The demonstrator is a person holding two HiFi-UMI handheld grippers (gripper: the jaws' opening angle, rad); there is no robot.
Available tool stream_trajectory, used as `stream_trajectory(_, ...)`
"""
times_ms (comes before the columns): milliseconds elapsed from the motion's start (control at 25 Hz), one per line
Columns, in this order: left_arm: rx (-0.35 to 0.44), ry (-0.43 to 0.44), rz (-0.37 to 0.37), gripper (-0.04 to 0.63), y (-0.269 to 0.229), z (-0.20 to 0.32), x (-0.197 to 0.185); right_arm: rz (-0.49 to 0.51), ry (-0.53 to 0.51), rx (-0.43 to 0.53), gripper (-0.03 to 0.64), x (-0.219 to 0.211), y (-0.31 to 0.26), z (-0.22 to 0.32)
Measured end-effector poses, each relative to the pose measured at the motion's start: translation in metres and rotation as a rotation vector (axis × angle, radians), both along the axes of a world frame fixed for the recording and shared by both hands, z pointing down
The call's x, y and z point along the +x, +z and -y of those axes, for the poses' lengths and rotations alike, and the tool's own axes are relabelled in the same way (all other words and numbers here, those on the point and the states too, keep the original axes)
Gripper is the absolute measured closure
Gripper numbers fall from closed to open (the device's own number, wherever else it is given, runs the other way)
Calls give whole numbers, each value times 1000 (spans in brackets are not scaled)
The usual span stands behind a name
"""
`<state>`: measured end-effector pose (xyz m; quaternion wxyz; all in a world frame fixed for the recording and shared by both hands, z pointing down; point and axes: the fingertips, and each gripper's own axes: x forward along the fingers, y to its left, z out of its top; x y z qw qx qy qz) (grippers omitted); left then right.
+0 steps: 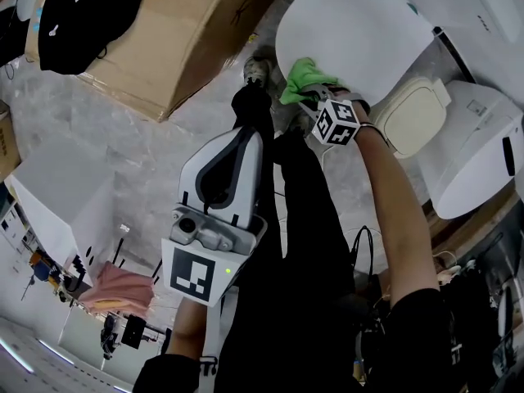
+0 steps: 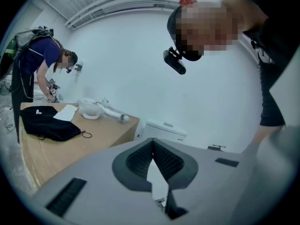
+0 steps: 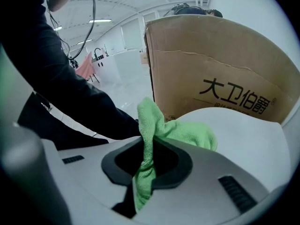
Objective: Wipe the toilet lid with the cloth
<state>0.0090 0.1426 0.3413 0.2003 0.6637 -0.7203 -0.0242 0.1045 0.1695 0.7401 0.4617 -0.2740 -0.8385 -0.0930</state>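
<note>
Green microfibre: clamping the cloth [image 3: 157,125] in the right gripper [image 3: 146,165] and pressing it at the near edge of the white toilet lid [image 1: 352,31]; holding the left gripper [image 2: 153,146] closed, empty, well apart. Probably risking slippage, with friction dragging bunched fabric from the jaws.

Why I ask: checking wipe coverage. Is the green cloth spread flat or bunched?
Bunched: the green cloth is pinched by the right gripper, its end crumpled against the toilet lid.

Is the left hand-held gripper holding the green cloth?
No, the green cloth is pinched in the right hand-held gripper; the left hand-held gripper holds nothing.
</note>
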Motion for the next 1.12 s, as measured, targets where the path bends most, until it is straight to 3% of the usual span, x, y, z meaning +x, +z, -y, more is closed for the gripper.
stream_trajectory(480, -17, 166, -8, 597, 4, 23, 54, -15, -85, 25, 566, 85, 0, 3)
stream_trajectory(720, -14, 238, -5, 597, 1, 38, 80, -113, -144, 60, 566, 150, 13, 13)
stream_trajectory(920, -21, 297, -8, 597, 1, 51, 89, -200, -18, 118, 566, 203, 23, 41)
stream_trajectory(1040, -34, 325, -16, 597, 5, 59, 93, -149, 84, 82, 566, 202, 4, 46)
stream_trajectory(1120, -36, 340, -24, 597, 6, 67, 93, -87, 227, 23, 566, 190, -15, 52)
